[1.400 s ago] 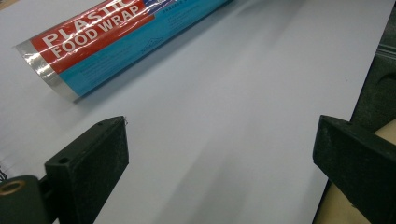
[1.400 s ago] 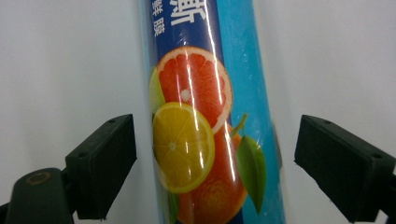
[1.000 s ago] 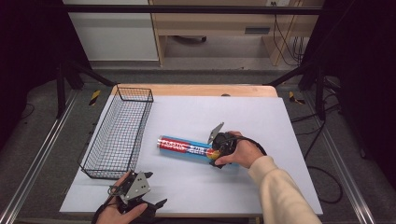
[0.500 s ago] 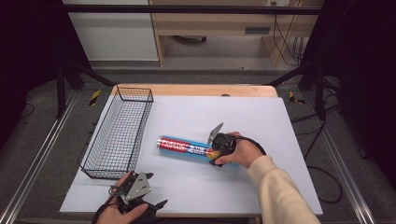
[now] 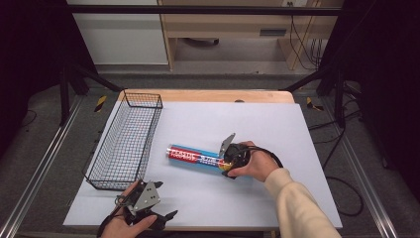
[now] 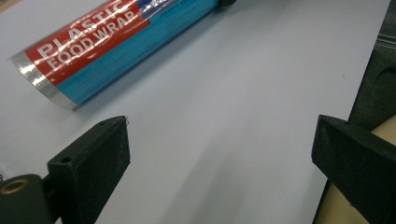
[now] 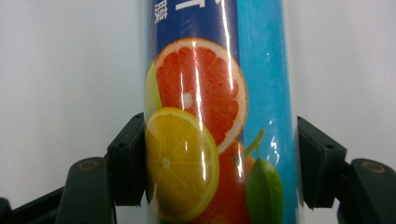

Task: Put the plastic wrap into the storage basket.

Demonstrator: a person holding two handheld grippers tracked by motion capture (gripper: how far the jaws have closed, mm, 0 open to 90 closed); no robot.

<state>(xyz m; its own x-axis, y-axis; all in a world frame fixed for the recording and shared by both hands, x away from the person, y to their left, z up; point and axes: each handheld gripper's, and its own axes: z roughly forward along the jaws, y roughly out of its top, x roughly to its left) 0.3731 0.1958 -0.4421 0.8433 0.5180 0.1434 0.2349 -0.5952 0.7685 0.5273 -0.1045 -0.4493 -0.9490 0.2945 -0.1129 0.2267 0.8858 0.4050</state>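
Observation:
A plastic food wrap roll [image 5: 195,156], blue with a red label and fruit pictures, lies on its side in the middle of the white table sheet [image 5: 262,119]. My right gripper [image 5: 224,163] is at the roll's right end. In the right gripper view its jaws press both sides of the roll [image 7: 219,107], so the gripper [image 7: 219,163] is shut on it. My left gripper [image 5: 166,219] rests at the table's front left edge, open. In the left gripper view it [image 6: 219,154] holds nothing, and the roll's [image 6: 107,42] foil end lies ahead to the left.
A long black wire basket [image 5: 142,95] stands along the left side of the sheet, with nothing in it. The wooden table edge [image 5: 208,95] runs behind the sheet. Black frame legs and cables stand on the floor to both sides.

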